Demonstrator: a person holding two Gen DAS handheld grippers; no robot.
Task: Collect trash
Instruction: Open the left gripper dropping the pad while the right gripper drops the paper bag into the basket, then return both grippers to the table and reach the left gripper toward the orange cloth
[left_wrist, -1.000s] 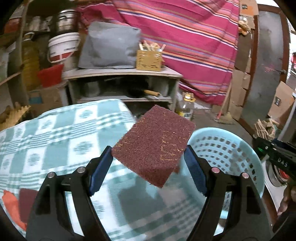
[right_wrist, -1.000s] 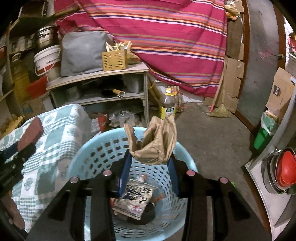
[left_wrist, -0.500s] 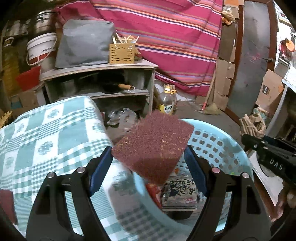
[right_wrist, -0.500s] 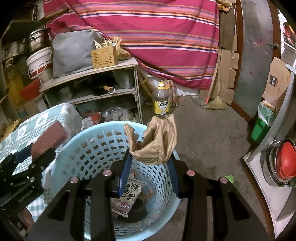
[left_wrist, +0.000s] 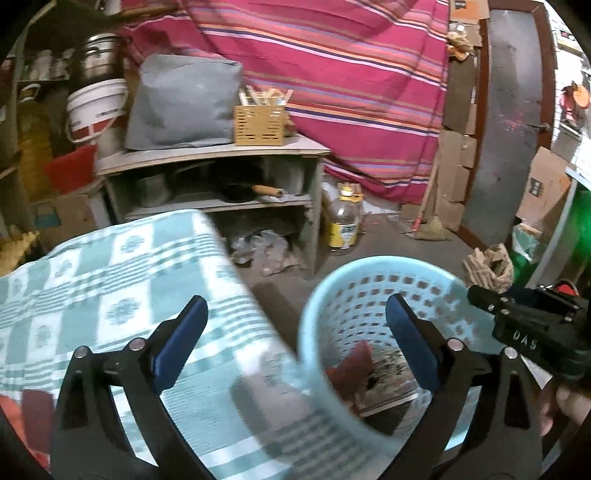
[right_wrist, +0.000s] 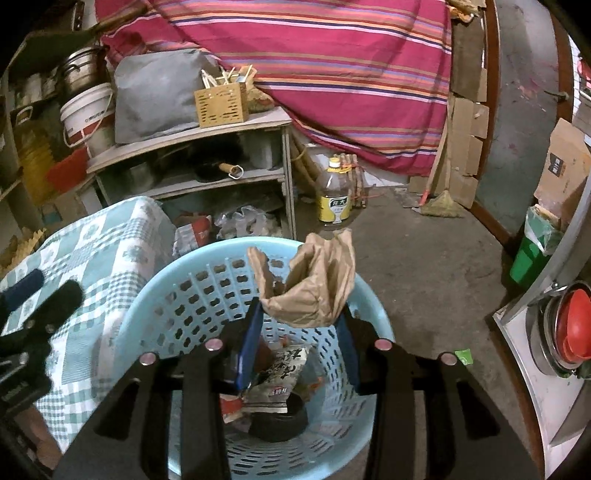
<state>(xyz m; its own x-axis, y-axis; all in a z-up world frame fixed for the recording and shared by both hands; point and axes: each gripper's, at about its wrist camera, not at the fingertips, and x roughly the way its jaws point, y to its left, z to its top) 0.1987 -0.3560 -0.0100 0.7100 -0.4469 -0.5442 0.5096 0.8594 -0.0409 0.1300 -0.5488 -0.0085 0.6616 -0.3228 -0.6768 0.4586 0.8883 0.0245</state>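
Right tool (right_wrist: 299, 328) pinches crumpled brown paper (right_wrist: 310, 284) above the basket (right_wrist: 155, 314); left tool (left_wrist: 295, 339) gapes empty.

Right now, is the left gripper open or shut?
Open: the left gripper has its jaws spread wide with nothing between them, above the basket.

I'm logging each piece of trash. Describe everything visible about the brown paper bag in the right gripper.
The brown paper bag is crumpled kraft-looking paper, creased all over, with its torn, open end pointing up in two ragged flaps. The right gripper is shut on its lower part, the blue-padded fingers pressing it from both sides. It hangs in the air above the open mouth of the light blue basket, touching nothing but the fingers. In the left wrist view it shows small beyond the basket rim.
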